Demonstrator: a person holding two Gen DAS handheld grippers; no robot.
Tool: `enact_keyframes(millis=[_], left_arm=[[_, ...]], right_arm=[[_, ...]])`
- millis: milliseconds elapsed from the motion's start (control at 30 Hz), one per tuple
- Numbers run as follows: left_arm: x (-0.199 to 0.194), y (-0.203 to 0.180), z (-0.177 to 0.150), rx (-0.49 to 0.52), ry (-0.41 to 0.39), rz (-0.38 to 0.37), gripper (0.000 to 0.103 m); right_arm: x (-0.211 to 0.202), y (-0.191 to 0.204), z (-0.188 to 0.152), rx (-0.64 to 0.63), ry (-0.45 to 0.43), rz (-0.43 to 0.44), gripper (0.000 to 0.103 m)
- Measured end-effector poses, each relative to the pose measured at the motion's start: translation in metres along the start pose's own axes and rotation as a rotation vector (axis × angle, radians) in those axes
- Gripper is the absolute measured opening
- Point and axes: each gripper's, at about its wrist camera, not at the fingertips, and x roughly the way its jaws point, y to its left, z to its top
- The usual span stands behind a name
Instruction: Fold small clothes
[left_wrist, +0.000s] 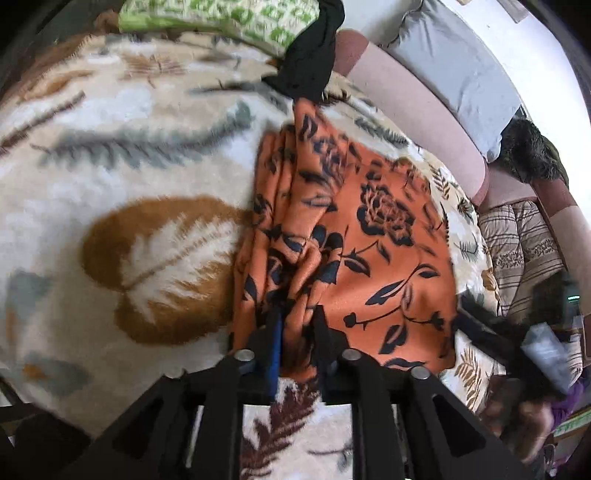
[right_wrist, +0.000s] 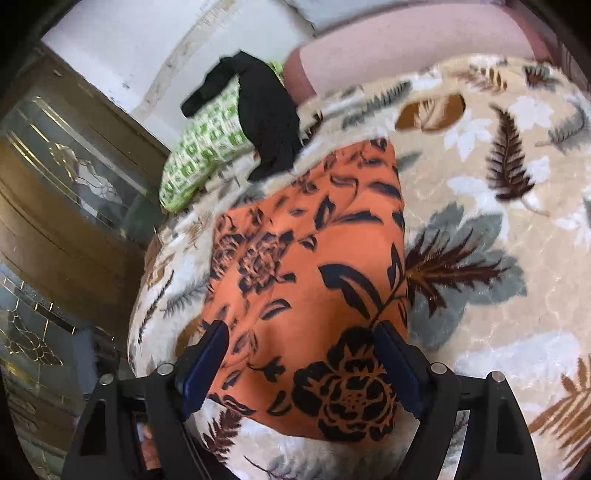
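Observation:
An orange garment with black flowers (left_wrist: 369, 236) lies on a leaf-patterned fleece blanket (left_wrist: 129, 155). My left gripper (left_wrist: 297, 314) is shut on a bunched fold at the garment's near left edge, and the cloth gathers in pleats there. In the right wrist view the same garment (right_wrist: 314, 280) lies flat. My right gripper (right_wrist: 303, 328) is open, its blue-padded fingers (right_wrist: 207, 354) straddling the garment's near end just above it. The right gripper also shows blurred at the right of the left wrist view (left_wrist: 524, 332).
A black garment (left_wrist: 314, 55) and a green-and-white patterned cloth (left_wrist: 221, 18) lie at the far end of the blanket. A pink sofa back (left_wrist: 417, 110) with a grey cushion (left_wrist: 461, 66) borders one side. A wooden glass-fronted cabinet (right_wrist: 66, 177) stands beyond the blanket's edge.

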Motion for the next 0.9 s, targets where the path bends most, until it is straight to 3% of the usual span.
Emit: enact_keyframes(millis=[100, 133, 300, 367, 400, 467, 533, 633, 733, 900], left_arm=[[-0.026, -0.008, 0.015, 0.039, -0.118, 0.021, 0.045], [-0.024, -0.01, 0.028, 0.05, -0.13, 0.027, 0.047], [0.039, -0.018, 0.078, 0.051, 0.005, 0.019, 0.047], [0.063, -0.025, 0.092, 0.076, 0.026, 0.055, 0.039], [0.068, -0.029, 0.094, 0.105, 0.038, 0.057, 0.003], [0.075, -0.033, 0.094, 0.147, 0.064, 0.087, 0.004], [0.068, -0.031, 0.092, 0.187, 0.037, 0.128, 0.004], [0.056, -0.022, 0.092, 0.204, -0.004, 0.132, 0.004], [0.087, 0.003, 0.091, 0.155, 0.077, 0.135, 0.007], [0.087, -0.002, 0.089, 0.197, 0.054, 0.154, 0.007]], right_arm=[[0.007, -0.008, -0.005, 0.009, 0.004, 0.0, 0.086], [0.006, -0.01, -0.007, 0.018, -0.009, 0.013, 0.087], [0.007, -0.013, -0.009, 0.033, -0.019, 0.033, 0.088], [0.008, -0.014, -0.01, 0.031, -0.024, 0.038, 0.089], [0.008, -0.014, -0.011, 0.031, -0.024, 0.041, 0.089], [0.007, -0.016, -0.011, 0.032, -0.021, 0.047, 0.089], [0.006, -0.018, -0.011, 0.038, -0.012, 0.053, 0.089], [-0.004, -0.012, -0.003, 0.034, -0.005, 0.08, 0.089], [-0.006, -0.006, 0.001, -0.006, -0.015, 0.098, 0.089], [-0.007, -0.004, 0.008, 0.008, 0.003, 0.085, 0.089]])
